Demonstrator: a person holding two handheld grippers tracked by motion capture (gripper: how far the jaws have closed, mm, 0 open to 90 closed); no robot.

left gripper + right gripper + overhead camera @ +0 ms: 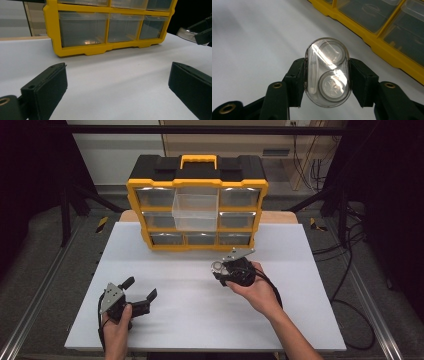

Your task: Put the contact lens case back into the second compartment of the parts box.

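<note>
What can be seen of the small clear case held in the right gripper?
The clear case is a small oval capsule of glossy transparent plastic, with two round discs inside, one above the other; what they are cannot be told. The right gripper pinches it across its narrow sides, one black jaw on each flank. It is held off the white table, in front of the yellow drawer organizer. In the high view it shows as a small shiny thing at the gripper's tip.

Drawer cabinet [197, 210] at table's [200, 320] far edge, one middle drawer [195, 212] protruding | right gripper [220, 270] before cabinet, clamping a capsule [327, 72] | left gripper [140, 290] near-left, jaws apart.
</note>
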